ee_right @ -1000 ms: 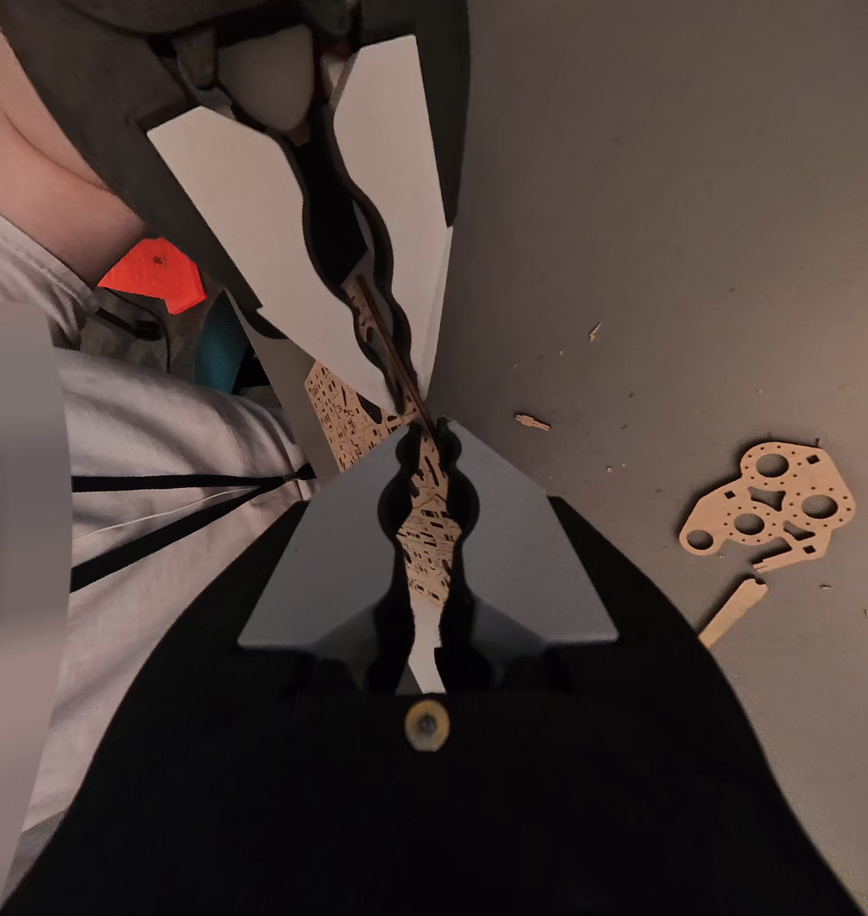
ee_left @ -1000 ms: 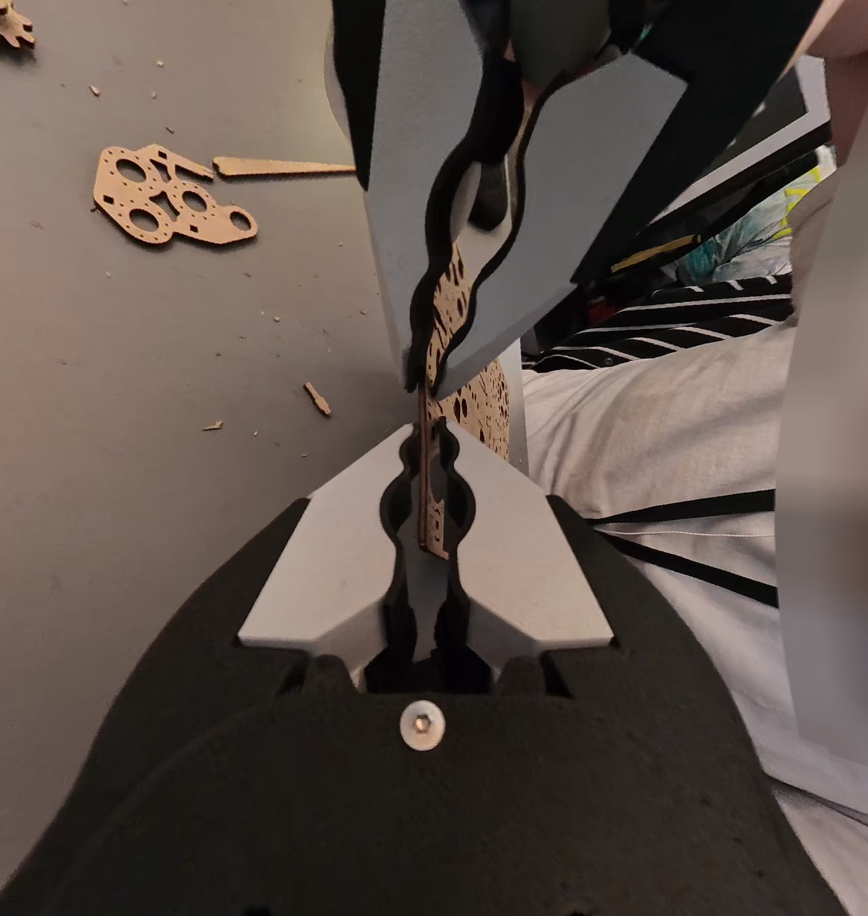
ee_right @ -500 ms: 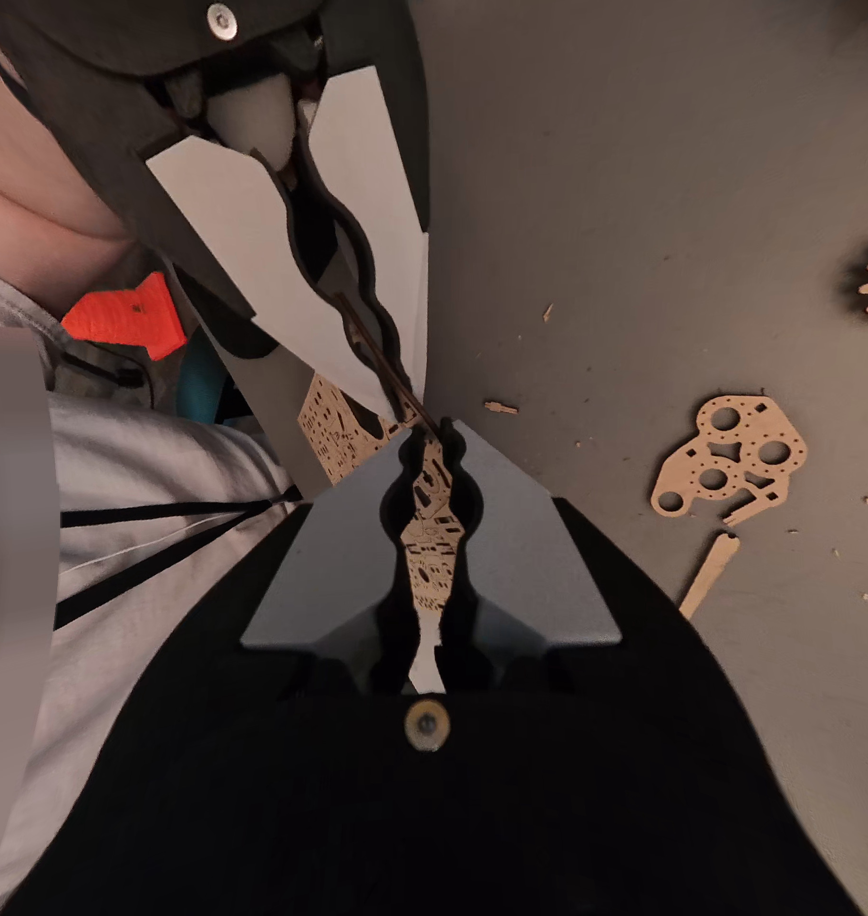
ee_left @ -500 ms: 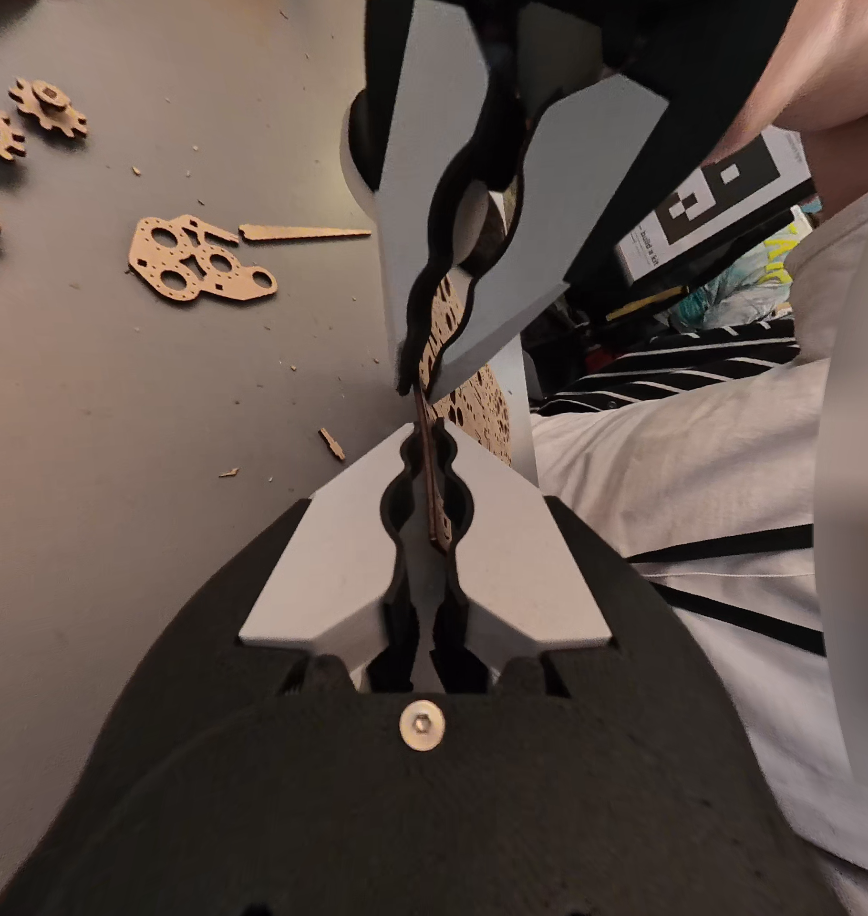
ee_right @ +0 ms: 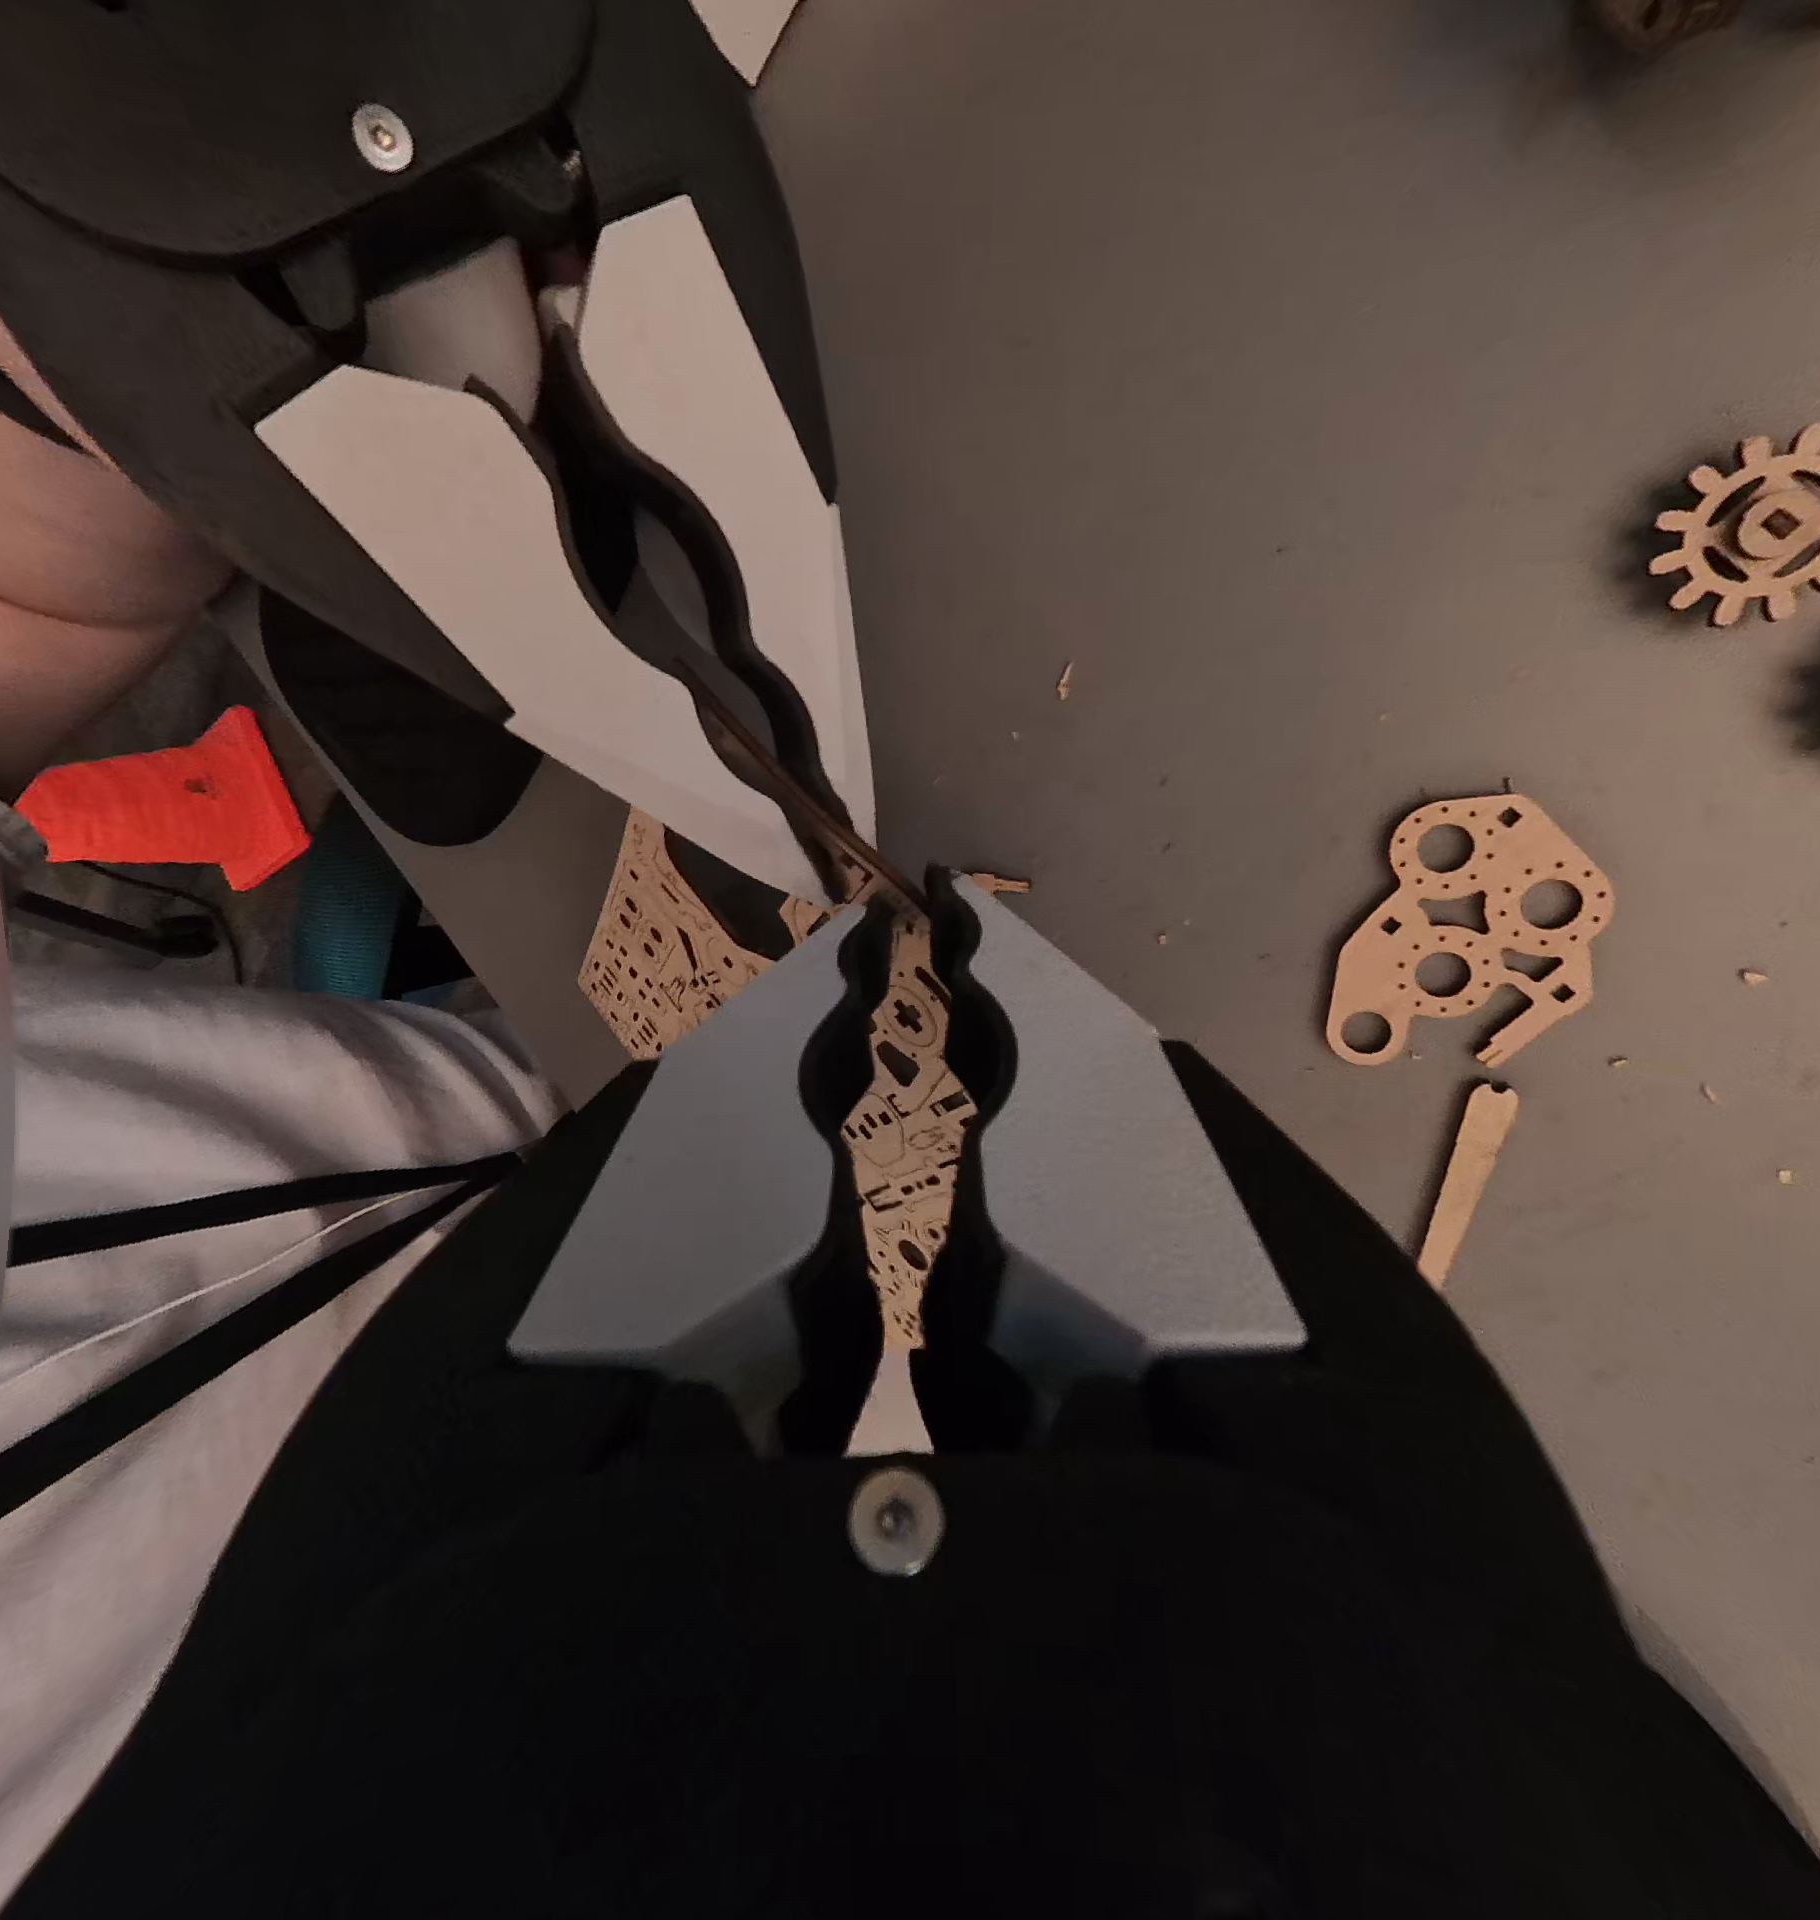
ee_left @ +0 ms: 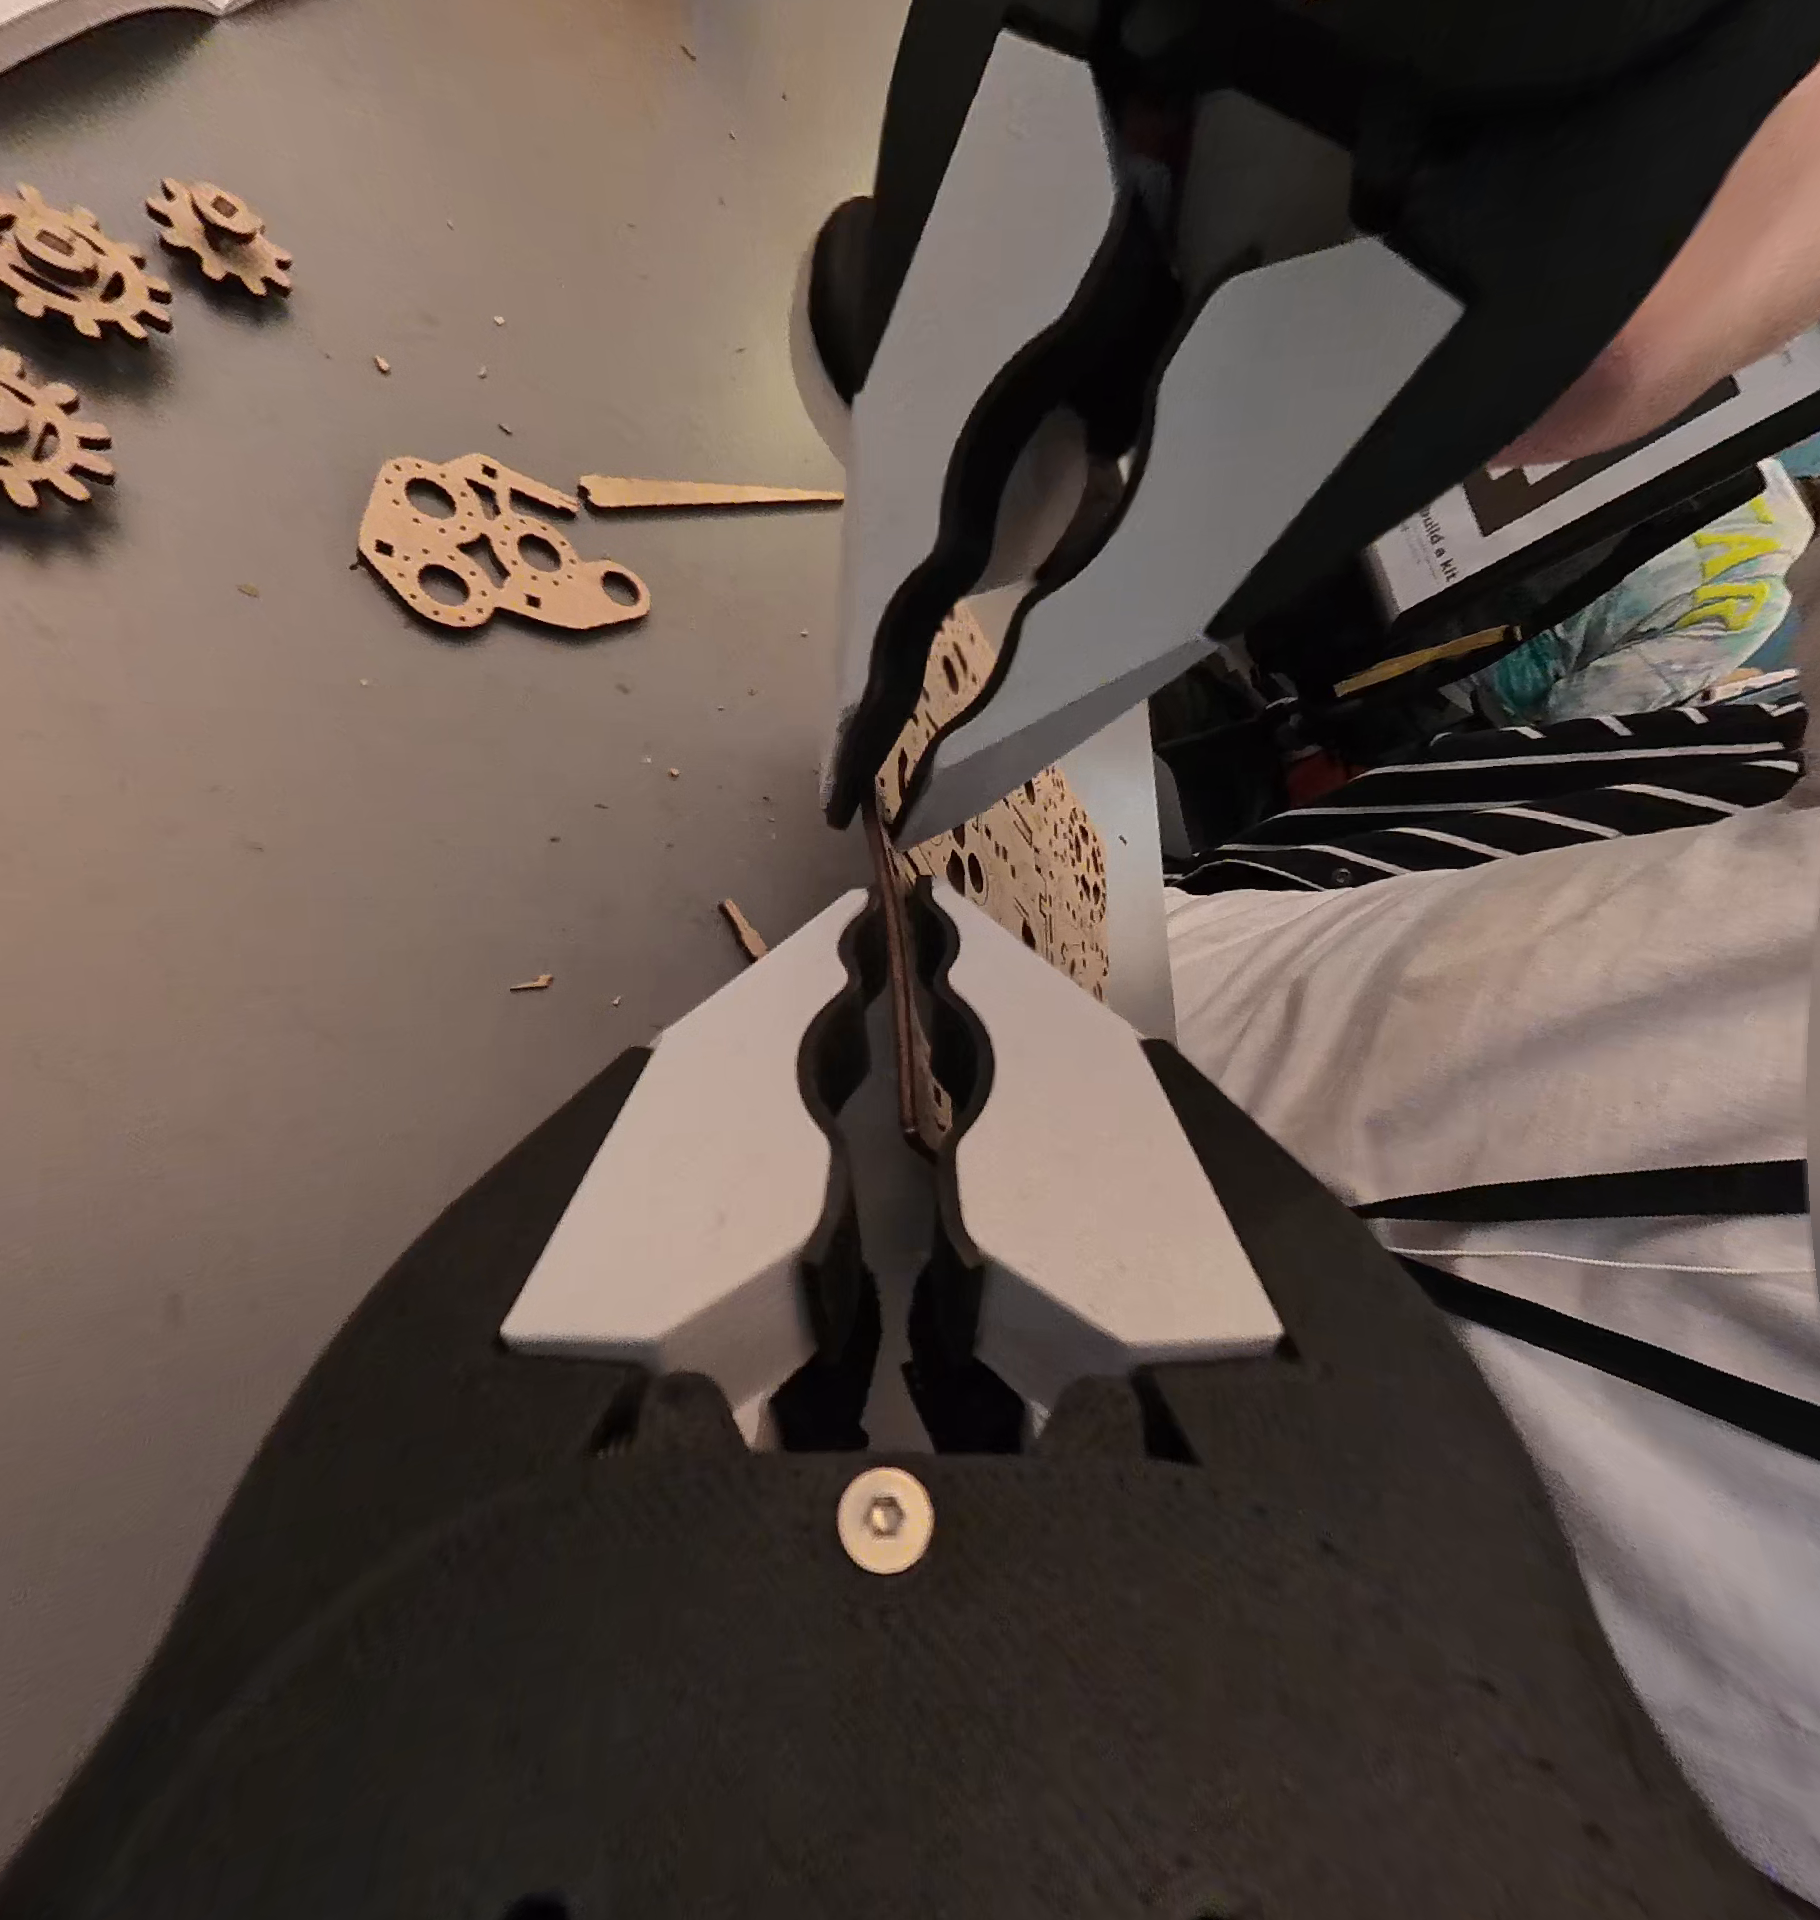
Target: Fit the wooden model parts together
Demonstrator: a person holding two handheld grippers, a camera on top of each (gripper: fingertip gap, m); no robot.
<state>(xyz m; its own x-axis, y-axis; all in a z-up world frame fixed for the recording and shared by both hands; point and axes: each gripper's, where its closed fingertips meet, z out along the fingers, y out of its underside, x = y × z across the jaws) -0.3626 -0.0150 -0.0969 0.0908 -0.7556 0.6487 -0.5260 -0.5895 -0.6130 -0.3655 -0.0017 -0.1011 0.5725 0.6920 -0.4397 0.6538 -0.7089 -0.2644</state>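
1. The thin wooden part [ee_left: 901, 1018] is off the table, edge-on in the narrow space where the two tools meet nose to nose. It is too thin to tell whether it is one piece or two pressed flat together.
2. The left gripper [ee_left: 895, 896] is closed to a slit around the part's lower length. The right gripper [ee_right: 911, 896] comes in from the opposite side, and its tips are nipped together on the part's other end.
3. Compared with a second ago, neither clamp has shifted along the part and the tools meet at the same angle. What has changed is the backdrop. Both views now take in much more of the grey table [ee_left: 262, 935], and the wooden gears [ee_left: 49, 255] have come into sight. The pair seems to have lifted or tipped back together.
4. I judge from this that the joint is still being pressed or checked in the air. Nothing has been let go, and no new piece has been fetched.
5. Just behind the tips, a perforated wooden sheet [ee_left: 1041, 873] hangs by the table's near edge.
6. A loose plate with round holes [ee_left: 480, 561] and a pointed stick [ee_left: 708, 490] lie flat on the table, well apart from the tools and untouched.
7. The left tool points up and away from the person's striped white garment [ee_left: 1457, 1039]. The right tool slants down from above, with a bare forearm [ee_left: 1664, 312] behind it.
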